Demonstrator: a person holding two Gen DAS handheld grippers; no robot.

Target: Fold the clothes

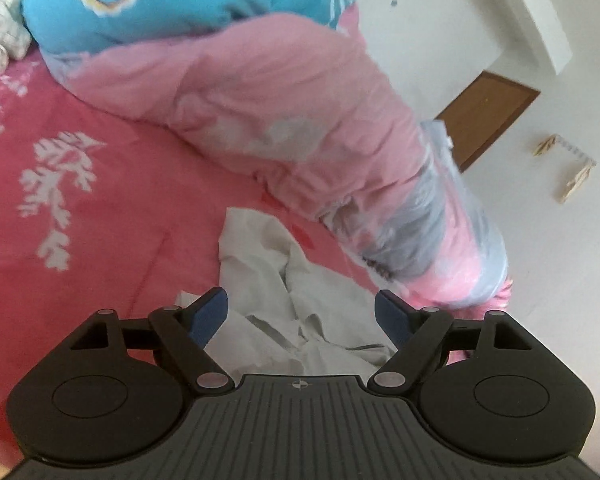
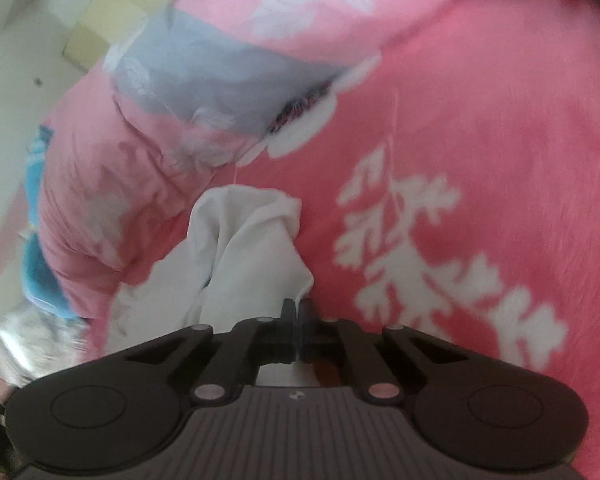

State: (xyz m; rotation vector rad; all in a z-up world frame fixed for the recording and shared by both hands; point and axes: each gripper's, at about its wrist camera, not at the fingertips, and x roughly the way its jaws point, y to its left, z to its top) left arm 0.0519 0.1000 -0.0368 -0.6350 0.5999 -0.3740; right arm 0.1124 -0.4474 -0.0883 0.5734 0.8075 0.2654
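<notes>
So the white garment (image 1: 300, 312) is lying crumpled on the pink bedsheet (image 1: 80, 240), low in the middle of the left wrist view. The left gripper (image 1: 302, 314) hangs over it with its jaws spread wide, blue pads (image 1: 208, 312) not touching the cloth. The right gripper (image 2: 299, 312) is clamped tight on a thin edge of the same garment (image 2: 240, 248), bottom centre of its view. A rolled pink quilt (image 1: 280, 112) fills the upper middle, just behind the garment.

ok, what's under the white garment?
The white garment lies crumpled on the pink bedsheet; the right gripper pinches one edge. Whatever the cloth covers is hidden.
</notes>
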